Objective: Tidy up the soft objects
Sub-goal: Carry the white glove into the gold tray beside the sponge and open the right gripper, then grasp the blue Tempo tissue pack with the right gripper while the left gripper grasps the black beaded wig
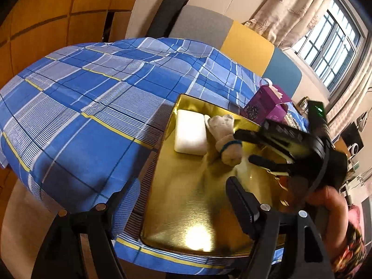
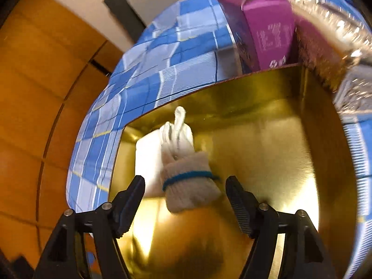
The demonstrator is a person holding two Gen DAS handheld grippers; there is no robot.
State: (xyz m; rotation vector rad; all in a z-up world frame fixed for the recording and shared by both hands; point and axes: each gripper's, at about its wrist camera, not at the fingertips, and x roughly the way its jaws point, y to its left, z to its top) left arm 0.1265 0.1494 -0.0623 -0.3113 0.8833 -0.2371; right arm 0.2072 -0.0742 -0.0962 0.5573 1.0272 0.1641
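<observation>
A rolled sock [image 2: 186,174], banded in blue, lies in the gold tray [image 2: 279,162] toward its far left corner, touching a white sponge [image 1: 190,134]. The right gripper [image 2: 186,193] is held with jaws released either side of it; the left gripper [image 1: 179,200] is parted, empty. Placement is judged done; a clean withdrawal is called for next

Gold tray [image 1: 186,209], white sponge block [image 1: 190,134], cream sock bundle [image 2: 186,183] with teal band, blue plaid cloth [image 1: 93,93], purple box [image 1: 265,104]
</observation>
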